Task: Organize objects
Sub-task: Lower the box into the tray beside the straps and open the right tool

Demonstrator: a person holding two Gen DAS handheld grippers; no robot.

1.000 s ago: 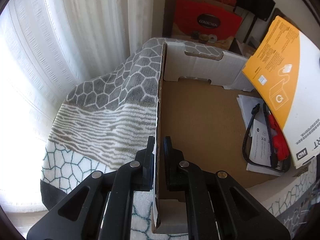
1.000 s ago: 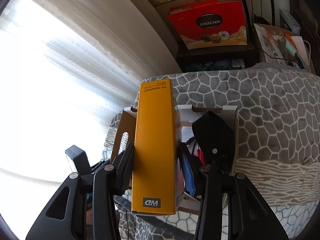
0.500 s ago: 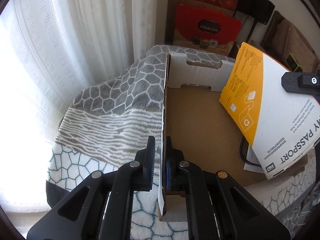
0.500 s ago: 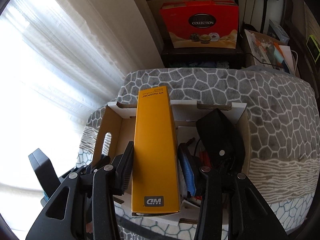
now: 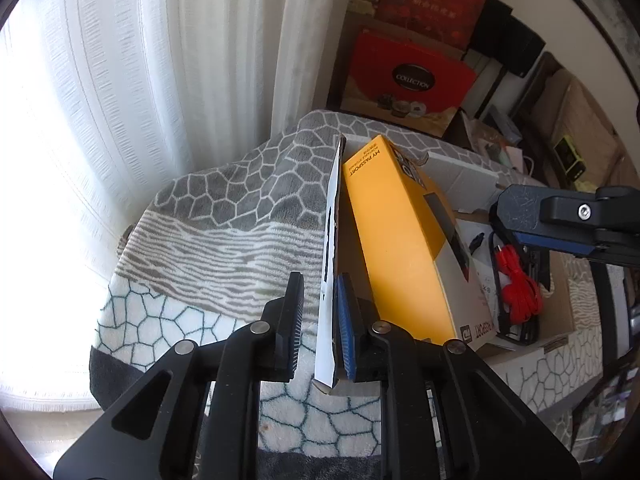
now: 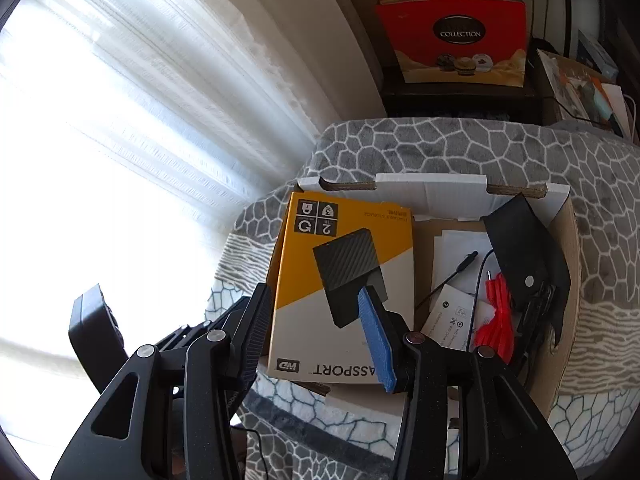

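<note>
Lying in the cardboard box (image 6: 562,236) along its left wall, the yellow package (image 6: 344,280) is sitting below the right gripper (image 6: 316,336), jaws apart; the left gripper (image 5: 320,320) is opening around that wall.

A yellow-and-white hard-drive box (image 6: 344,280) printed with a black drive lies in a brown cardboard box (image 6: 568,240) with white walls. Beside it sit a red cable (image 6: 498,316), a black pouch (image 6: 520,248) and white leaflets (image 6: 452,312). The blanket (image 5: 224,216) beneath shows grey cells outlined in white, grey-and-white stripes, then white cells outlined in teal. White curtains (image 5: 120,100) hang behind, near a red gift bag (image 6: 456,36).
</note>
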